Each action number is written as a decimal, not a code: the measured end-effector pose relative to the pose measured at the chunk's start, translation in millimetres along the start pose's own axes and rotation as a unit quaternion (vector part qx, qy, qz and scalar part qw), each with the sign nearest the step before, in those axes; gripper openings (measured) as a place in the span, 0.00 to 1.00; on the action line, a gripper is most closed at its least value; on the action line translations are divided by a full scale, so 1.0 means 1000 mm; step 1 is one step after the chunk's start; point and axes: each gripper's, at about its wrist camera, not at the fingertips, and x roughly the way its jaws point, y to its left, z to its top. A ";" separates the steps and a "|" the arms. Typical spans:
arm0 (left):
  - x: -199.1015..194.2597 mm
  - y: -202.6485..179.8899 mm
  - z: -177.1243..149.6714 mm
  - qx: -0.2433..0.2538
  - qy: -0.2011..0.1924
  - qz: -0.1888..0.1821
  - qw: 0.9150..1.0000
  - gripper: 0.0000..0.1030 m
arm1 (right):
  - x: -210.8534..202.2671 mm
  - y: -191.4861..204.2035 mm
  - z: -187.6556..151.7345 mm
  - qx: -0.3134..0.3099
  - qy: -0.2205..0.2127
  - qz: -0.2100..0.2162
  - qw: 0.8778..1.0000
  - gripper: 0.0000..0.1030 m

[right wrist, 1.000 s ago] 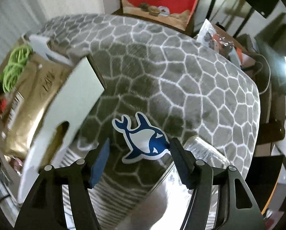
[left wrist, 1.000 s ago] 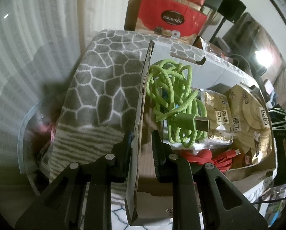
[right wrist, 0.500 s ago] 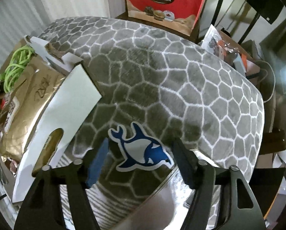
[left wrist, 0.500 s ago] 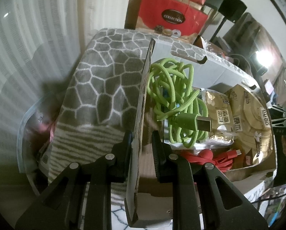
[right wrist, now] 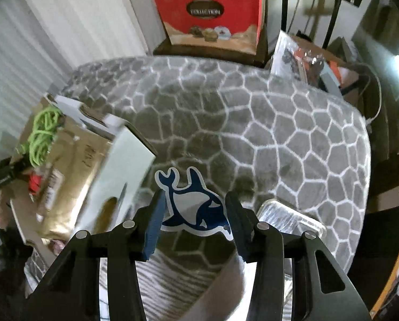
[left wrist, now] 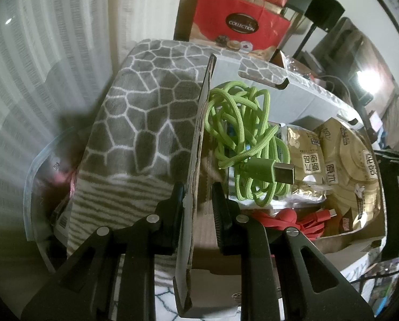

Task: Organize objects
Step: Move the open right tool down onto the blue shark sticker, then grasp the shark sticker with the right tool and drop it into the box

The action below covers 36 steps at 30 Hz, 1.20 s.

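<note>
My left gripper (left wrist: 198, 198) straddles the upright left wall of the cardboard box (left wrist: 196, 144); the left finger touches it, the right stands a little off. Inside lie a coiled green cable (left wrist: 242, 139), gold snack packets (left wrist: 344, 165) and a red cable (left wrist: 282, 219). My right gripper (right wrist: 194, 208) is shut on a blue and white whale-shaped card (right wrist: 191, 206), holding it above the grey pebble-pattern blanket (right wrist: 253, 123). The box (right wrist: 73, 165) shows at the left of the right wrist view, blurred.
A red gift bag (left wrist: 237, 26) stands behind the blanket-covered surface. A foil tray (right wrist: 290, 219) lies under the right gripper. A clear plastic bin (left wrist: 38, 176) sits left of the box. Clutter and cables (right wrist: 306, 58) fill the back right.
My right gripper has lifted and tilted with the whale card, so the box and red bag appear closer and blurred. The left gripper has stayed on the box wall.
</note>
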 end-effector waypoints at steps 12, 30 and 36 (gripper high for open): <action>0.000 -0.001 -0.001 -0.001 0.000 0.000 1.000 0.18 | -0.063 0.084 0.022 -0.047 -0.059 0.026 0.997 0.46; -0.002 0.003 0.001 -0.002 0.002 -0.006 1.000 0.18 | -0.007 0.202 0.043 -0.164 -0.017 0.056 0.985 0.46; -0.002 0.003 0.002 -0.003 0.002 -0.006 1.000 0.18 | 0.018 0.216 0.043 -0.192 -0.004 0.035 0.981 0.46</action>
